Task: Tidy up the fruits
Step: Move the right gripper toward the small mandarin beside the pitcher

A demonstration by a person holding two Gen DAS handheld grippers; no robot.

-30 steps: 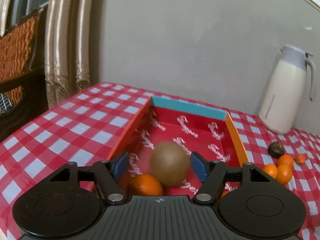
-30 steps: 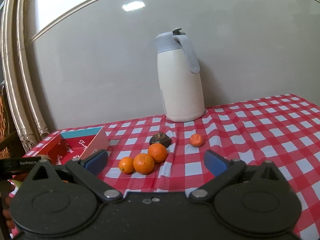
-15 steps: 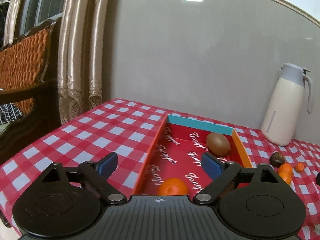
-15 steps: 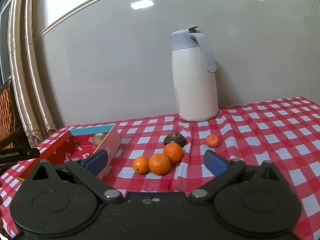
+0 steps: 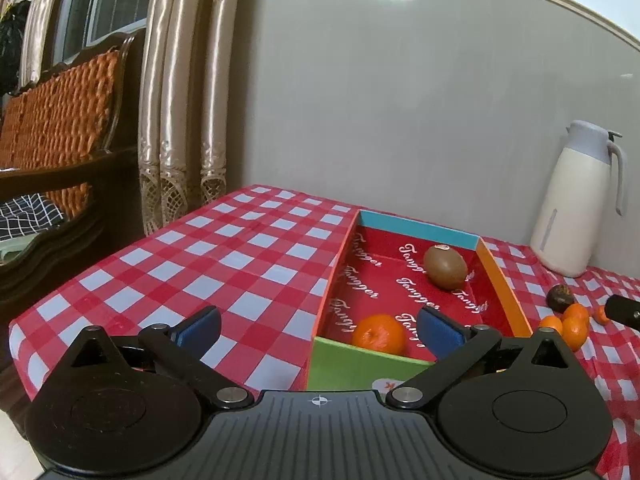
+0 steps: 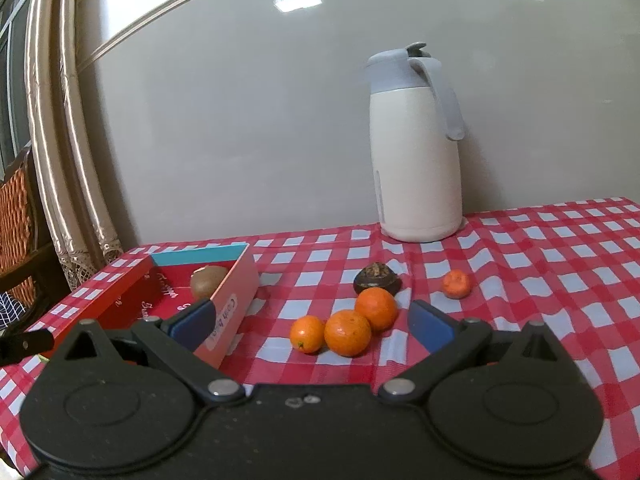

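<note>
Fruit in two lots on a red-checked tablecloth (image 5: 248, 264). Shallow red box (image 5: 496, 280) with teal far wall and green near wall holds a kiwi (image 5: 445, 266) in its far right corner and one orange (image 5: 379, 333) near the front wall. Loose lot lies right of the box: three oranges (image 6: 347, 332) touching in a cluster, a dark mangosteen (image 6: 376, 278) just behind them, a small tangerine (image 6: 456, 283) apart to the right. White thermos jug (image 6: 416, 152) stands at the far edge against the wall.

Left gripper (image 5: 319, 327) hangs before the box's near left corner, jaws opening, already wide, nothing between the pads. Right gripper (image 6: 311, 321) faces the orange cluster, jaws spread, empty, pads clear of all fruit.
</note>
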